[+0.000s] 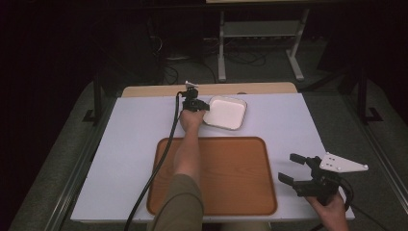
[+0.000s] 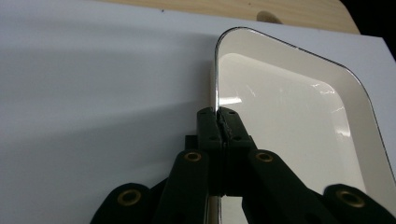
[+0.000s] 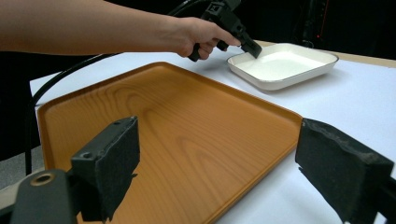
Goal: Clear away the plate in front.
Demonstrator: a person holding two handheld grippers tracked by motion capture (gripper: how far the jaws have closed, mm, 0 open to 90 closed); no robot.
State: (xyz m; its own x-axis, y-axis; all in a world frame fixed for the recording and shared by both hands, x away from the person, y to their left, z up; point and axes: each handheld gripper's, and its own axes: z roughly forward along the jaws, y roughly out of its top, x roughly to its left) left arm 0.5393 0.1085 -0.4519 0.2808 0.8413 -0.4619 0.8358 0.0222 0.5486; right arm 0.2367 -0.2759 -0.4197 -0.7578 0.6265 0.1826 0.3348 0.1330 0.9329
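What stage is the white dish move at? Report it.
Done: the left gripper has shut on the near rim of the white dish, which sits flat on the white table.
In hand: that grip; no lift shows yet.
Left: probably carrying the dish to the wooden tray, which has nothing on it. The right gripper waits open beside the tray.

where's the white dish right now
In the high view the white dish sits on the table's far side, just beyond the wooden tray, its rim pinched by the left gripper.

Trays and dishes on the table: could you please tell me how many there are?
2: a wooden tray nearest the person, and a white dish beyond it, its rim pinched by the left gripper.
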